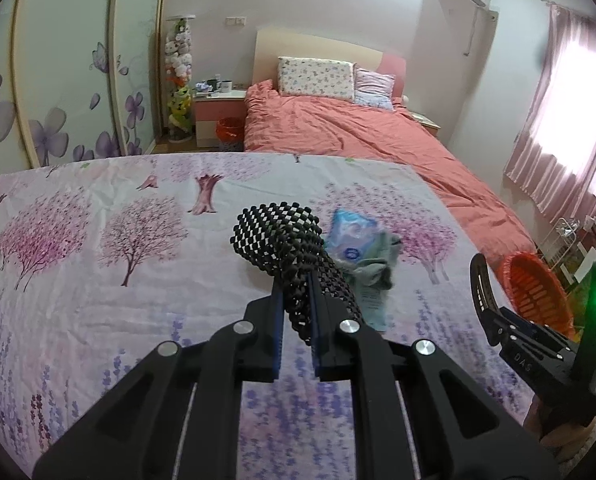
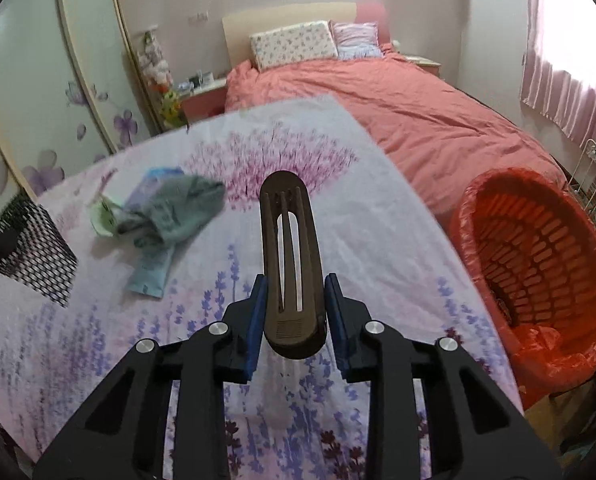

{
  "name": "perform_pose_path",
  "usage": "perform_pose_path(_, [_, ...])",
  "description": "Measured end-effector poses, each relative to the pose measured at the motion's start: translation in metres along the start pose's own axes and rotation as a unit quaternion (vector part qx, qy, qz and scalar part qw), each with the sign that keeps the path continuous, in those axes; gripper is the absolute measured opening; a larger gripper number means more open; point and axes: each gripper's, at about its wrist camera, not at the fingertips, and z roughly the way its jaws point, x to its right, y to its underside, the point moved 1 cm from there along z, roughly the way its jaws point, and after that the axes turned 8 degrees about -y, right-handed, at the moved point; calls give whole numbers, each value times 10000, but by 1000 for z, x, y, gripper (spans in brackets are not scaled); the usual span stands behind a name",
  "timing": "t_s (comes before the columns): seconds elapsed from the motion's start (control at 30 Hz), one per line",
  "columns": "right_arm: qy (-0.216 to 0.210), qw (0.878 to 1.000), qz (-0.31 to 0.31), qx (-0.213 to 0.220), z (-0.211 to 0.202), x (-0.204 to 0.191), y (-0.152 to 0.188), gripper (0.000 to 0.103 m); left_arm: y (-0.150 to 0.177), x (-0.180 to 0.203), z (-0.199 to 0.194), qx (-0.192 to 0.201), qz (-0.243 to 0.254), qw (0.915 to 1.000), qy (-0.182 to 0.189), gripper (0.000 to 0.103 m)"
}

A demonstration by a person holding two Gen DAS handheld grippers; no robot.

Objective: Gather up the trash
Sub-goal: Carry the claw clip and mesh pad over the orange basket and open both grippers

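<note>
My left gripper point(image 1: 298, 292) is shut on a rolled black mesh mat point(image 1: 286, 236), which sticks out forward over the floral tablecloth point(image 1: 98, 320). Just behind the roll lie a blue packet point(image 1: 350, 232) and a crumpled grey-green cloth point(image 1: 378, 268). In the right wrist view the cloth point(image 2: 178, 208) lies over a pale blue packet point(image 2: 150, 276), beside a small green wrapper point(image 2: 102, 216), left of my right gripper point(image 2: 296, 284). That gripper is shut on a dark brown slotted clip point(image 2: 290, 248), held above the table. An orange lined basket point(image 2: 538, 260) stands past the table's right edge.
A bed with a salmon cover point(image 1: 358, 132) lies beyond the table. A bedside table point(image 1: 218, 108) with a second orange bin point(image 1: 230, 130) stands by the flowered wardrobe point(image 1: 58, 80). A wire rack point(image 2: 594, 168) and pink curtains point(image 1: 570, 120) are at the right.
</note>
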Motion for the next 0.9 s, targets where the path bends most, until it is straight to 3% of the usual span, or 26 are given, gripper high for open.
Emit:
perform_pose_path(0.43, [28,9957,-71,924,-81,17,-14,30,-10,61,-36,264,458,9975,478,12])
perform_pose_path(0.9, [348,9853,79,1670,-132,58,-9,30,-4,152,-54,315,1022,9858,1295,12])
